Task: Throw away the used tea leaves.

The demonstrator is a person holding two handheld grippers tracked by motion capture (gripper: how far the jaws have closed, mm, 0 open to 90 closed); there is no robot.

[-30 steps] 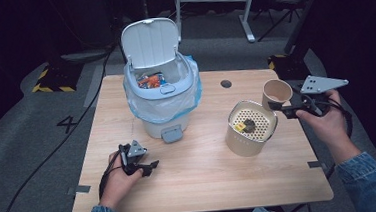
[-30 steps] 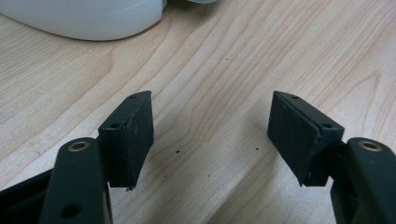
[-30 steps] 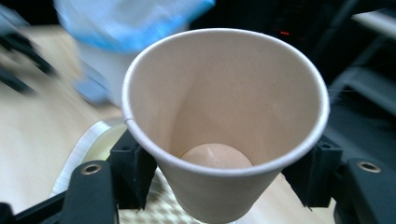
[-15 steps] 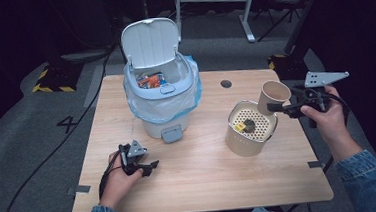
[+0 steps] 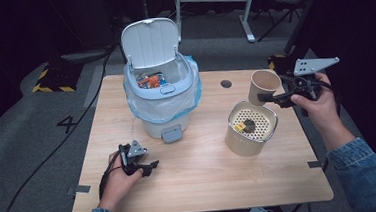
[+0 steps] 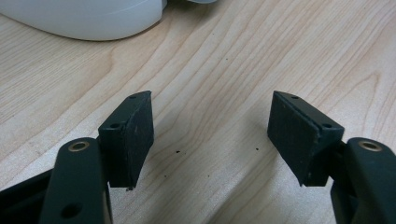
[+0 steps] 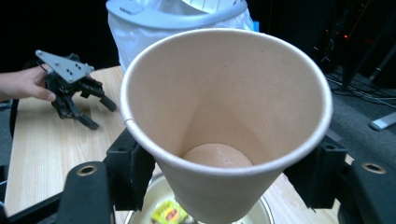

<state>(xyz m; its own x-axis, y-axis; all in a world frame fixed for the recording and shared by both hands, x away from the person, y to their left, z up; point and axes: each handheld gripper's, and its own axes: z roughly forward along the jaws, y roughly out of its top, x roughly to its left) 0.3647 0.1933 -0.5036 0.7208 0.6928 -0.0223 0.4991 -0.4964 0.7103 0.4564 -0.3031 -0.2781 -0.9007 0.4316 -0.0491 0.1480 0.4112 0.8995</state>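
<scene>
high view: bin (image 5: 162, 95) left of strainer pot (image 5: 250, 129).

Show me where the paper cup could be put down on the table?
Bare wood lies along the near table edge, between the left tool and the strainer bowl. The far-left strip beside the trash bin is free too. It is crowded at the right, where the right tool holds the paper cup by the bowl.

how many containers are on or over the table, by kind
lidded trash bin: 1
paper cup, held in the right gripper: 1
round beige strainer container: 1
total: 3
</scene>
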